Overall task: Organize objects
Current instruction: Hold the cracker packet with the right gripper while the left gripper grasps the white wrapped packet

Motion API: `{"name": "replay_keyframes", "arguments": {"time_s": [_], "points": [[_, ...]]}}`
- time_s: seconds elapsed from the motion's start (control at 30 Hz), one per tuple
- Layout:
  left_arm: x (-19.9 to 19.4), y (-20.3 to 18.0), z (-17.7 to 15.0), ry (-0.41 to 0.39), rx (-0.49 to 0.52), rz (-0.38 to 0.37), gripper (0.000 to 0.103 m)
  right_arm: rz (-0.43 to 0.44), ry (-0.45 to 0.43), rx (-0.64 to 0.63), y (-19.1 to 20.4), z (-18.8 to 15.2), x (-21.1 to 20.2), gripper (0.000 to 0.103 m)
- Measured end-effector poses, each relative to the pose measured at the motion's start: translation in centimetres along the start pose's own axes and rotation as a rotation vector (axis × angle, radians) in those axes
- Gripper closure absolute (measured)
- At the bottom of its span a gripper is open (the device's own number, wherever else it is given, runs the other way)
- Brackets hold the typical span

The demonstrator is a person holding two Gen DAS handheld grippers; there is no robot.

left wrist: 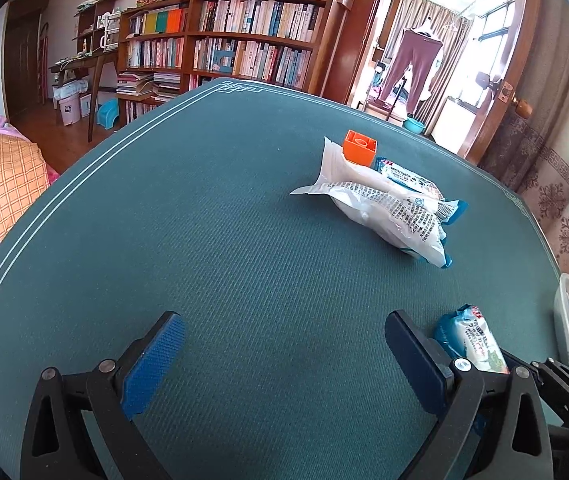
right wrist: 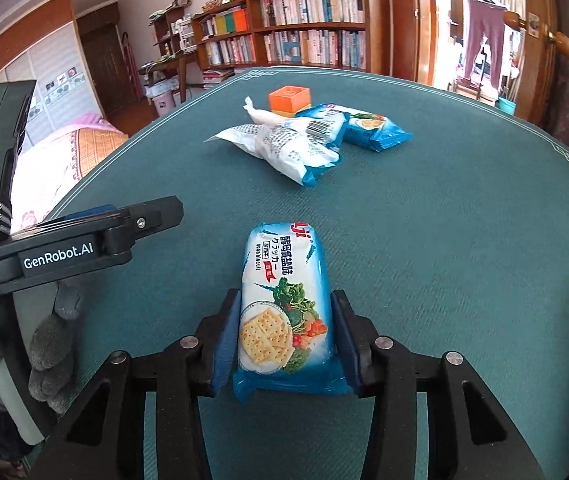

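My right gripper [right wrist: 284,300] is shut on a blue soda cracker packet [right wrist: 284,300], held just above the green table mat [right wrist: 444,260]; the packet also shows in the left wrist view [left wrist: 470,338]. My left gripper [left wrist: 280,340] is open and empty over the mat [left wrist: 204,220]; its body shows at the left of the right wrist view [right wrist: 84,240]. Farther back lies a pile: a white and blue snack bag [right wrist: 284,144] [left wrist: 388,208], another blue cracker packet [right wrist: 368,126] and an orange block [right wrist: 289,98] [left wrist: 359,147].
A clear plastic container [left wrist: 568,320] with blue items stands at the table's right edge. A bed [right wrist: 68,152] lies to the left of the table. Bookshelves [left wrist: 236,40] stand behind the table's far edge.
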State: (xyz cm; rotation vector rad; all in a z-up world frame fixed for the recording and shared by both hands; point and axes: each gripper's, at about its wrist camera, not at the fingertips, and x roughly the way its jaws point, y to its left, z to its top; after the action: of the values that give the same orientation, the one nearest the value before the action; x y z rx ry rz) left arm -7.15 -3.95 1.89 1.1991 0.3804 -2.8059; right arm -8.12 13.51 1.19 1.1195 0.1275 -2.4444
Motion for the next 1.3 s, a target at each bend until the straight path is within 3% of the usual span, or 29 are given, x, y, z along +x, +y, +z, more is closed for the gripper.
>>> {"name": "replay_keyframes", "arguments": {"time_s": [0.17, 0.3, 0.4, 0.7, 1.3], "points": [[0.2, -0.4, 0.0, 0.007, 0.015, 0.021, 0.001, -0.088, -0.021, 0.106, -2.7, -0.9, -1.4, 0.060], [0.5, -0.5, 0.2, 0.040, -0.006, 0.008, 0.001, -0.102, -0.035, 0.158, -4.0, -1.6, -2.4, 0.060], [0.9, -0.4, 0.6, 0.082, -0.047, -0.023, 0.001, -0.099, -0.043, 0.183, -4.5, -1.8, -2.7, 0.060], [1.3, -2.1, 3.6, 0.094, -0.121, -0.056, 0.001, -0.064, -0.057, 0.221, -5.1, -2.1, -3.0, 0.060], [5.9, -5.3, 7.7, 0.119, -0.309, -0.004, 0.001, -0.047, -0.063, 0.237, -5.2, -2.2, -3.0, 0.060]]}}
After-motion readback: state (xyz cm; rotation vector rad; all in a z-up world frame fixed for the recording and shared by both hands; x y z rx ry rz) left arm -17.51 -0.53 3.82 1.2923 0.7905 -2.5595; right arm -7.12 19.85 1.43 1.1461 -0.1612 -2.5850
